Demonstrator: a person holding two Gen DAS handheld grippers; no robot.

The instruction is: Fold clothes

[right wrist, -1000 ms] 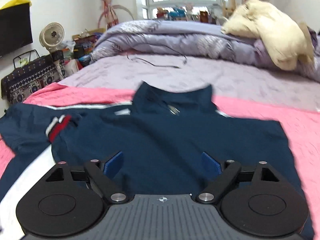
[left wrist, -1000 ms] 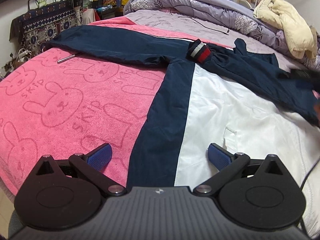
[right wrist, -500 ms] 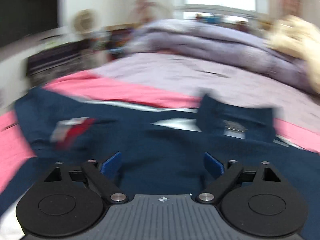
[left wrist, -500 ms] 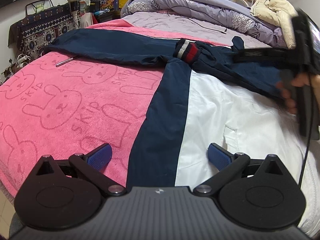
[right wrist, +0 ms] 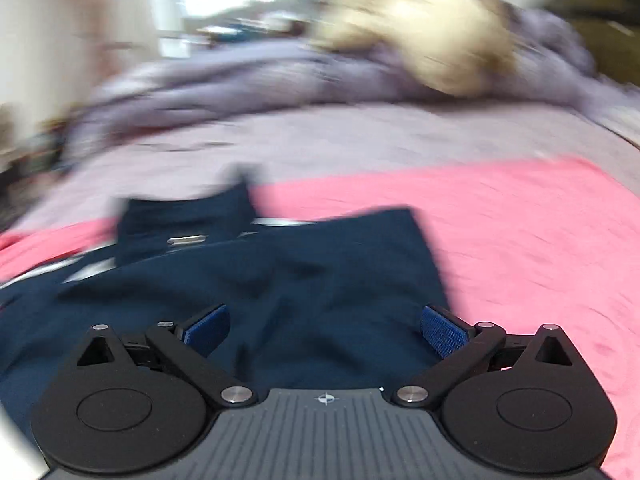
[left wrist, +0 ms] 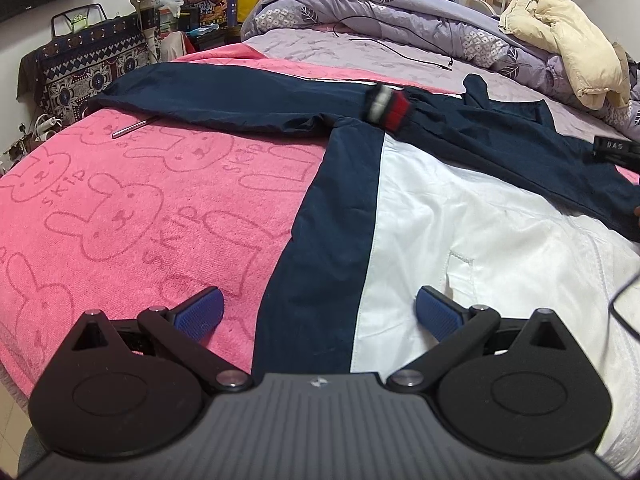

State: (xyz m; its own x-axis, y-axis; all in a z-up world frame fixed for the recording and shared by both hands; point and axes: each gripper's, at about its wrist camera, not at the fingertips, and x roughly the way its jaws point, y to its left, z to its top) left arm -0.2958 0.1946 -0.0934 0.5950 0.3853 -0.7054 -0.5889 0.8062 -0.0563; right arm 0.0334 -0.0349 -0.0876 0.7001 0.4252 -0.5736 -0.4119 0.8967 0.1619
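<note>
Across the middle of the frame, a navy-and-white jacket [left wrist: 360, 208] lies on a pink blanket [left wrist: 120, 208]; left hand-held gripper [left wrist: 319, 314] and right hand-held gripper [right wrist: 325, 330] both gape wide, holding nothing.

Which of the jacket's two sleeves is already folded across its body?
The sleeve with the red-and-white striped cuff, lying across the jacket's navy chest. The other sleeve is stretched out flat over the pink bunny towel.
</note>
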